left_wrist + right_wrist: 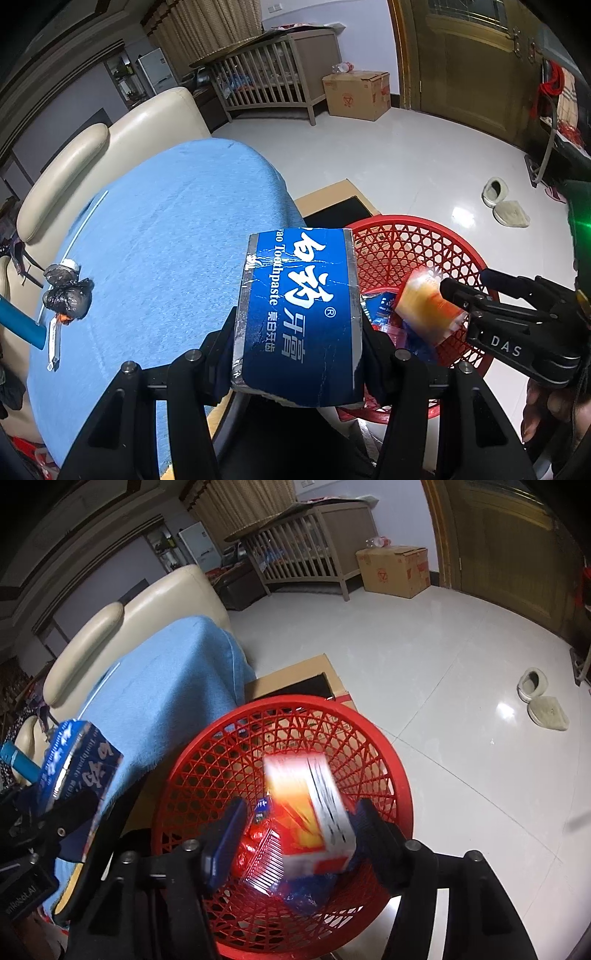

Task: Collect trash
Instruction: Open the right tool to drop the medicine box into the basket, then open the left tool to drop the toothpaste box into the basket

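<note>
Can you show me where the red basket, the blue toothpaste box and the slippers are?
red basket (369,731): right wrist view, far rim.
blue toothpaste box (299,314): left wrist view, printed face.
slippers (511,214): left wrist view, nearer slipper's top.

The left gripper (299,354) grips a blue toothpaste box (299,317) at lower centre; a red basket (413,243) sits right of it.
</note>
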`<action>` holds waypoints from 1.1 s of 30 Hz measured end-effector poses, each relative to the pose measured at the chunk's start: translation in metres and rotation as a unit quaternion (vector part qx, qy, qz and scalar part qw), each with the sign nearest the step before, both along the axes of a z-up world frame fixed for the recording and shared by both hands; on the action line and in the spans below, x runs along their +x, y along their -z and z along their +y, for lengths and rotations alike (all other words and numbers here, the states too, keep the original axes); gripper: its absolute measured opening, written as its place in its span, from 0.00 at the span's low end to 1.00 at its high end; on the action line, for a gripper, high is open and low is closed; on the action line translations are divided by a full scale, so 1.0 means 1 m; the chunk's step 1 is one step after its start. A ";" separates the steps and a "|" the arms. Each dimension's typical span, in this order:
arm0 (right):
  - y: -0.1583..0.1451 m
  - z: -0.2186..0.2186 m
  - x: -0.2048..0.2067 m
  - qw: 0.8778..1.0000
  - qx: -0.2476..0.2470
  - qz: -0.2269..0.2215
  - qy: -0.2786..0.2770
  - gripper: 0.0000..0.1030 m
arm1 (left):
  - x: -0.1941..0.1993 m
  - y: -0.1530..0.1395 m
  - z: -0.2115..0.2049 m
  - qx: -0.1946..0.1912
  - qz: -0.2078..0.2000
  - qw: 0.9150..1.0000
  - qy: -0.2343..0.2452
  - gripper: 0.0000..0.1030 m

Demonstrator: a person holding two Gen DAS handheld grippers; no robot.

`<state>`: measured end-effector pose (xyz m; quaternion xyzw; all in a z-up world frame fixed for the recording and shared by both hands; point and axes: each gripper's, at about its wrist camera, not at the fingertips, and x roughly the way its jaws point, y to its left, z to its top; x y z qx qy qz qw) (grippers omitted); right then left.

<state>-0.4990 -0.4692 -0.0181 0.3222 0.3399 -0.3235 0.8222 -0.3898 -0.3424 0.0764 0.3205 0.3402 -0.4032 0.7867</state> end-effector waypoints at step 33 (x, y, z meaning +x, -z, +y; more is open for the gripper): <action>-0.028 -0.029 -0.047 0.994 -0.016 -0.067 0.085 0.63 | -0.028 0.026 -0.060 0.039 0.017 0.998 0.056 0.59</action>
